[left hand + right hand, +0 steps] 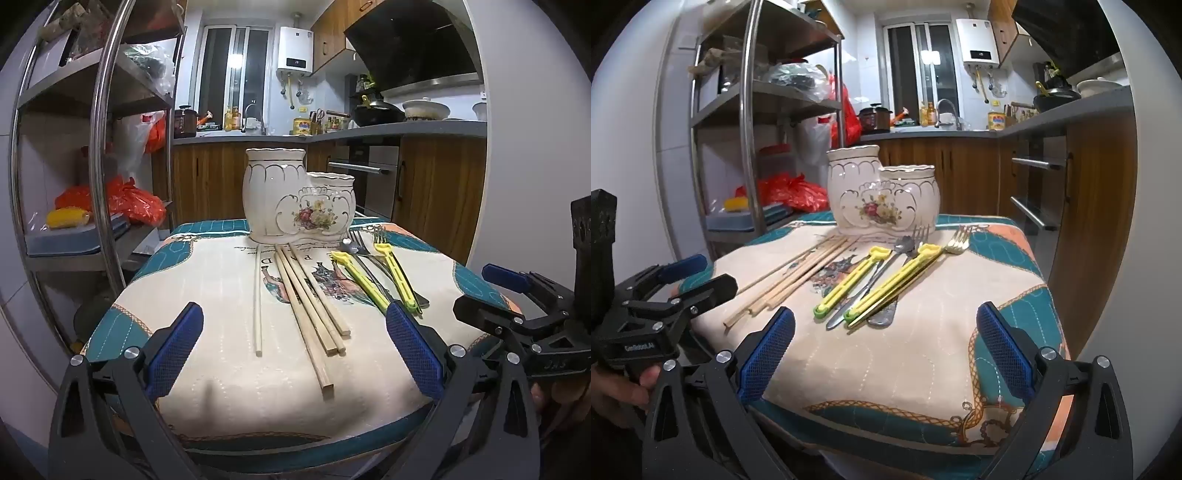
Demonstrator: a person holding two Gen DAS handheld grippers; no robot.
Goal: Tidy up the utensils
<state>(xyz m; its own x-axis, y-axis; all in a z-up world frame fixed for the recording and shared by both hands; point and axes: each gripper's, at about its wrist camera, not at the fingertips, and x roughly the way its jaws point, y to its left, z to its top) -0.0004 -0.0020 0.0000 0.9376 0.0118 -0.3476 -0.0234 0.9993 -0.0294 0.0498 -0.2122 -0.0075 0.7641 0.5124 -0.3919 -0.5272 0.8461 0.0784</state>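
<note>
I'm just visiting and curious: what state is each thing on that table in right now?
Left claw: open, empty.
Right claw: open, empty.
Ceramic holder: upright, apparently empty.
Chopsticks: lying loose on the cloth.
Yellow-handled utensils: lying among the forks.
Forks: lying flat.

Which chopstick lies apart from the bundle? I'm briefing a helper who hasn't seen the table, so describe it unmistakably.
Start at the white floral ceramic holder at the far end of the cloth-covered table. Wooden chopsticks fan out from its base toward the camera. The lone chopstick is the leftmost and thinnest, separated from the touching bundle by bare cloth.
</note>
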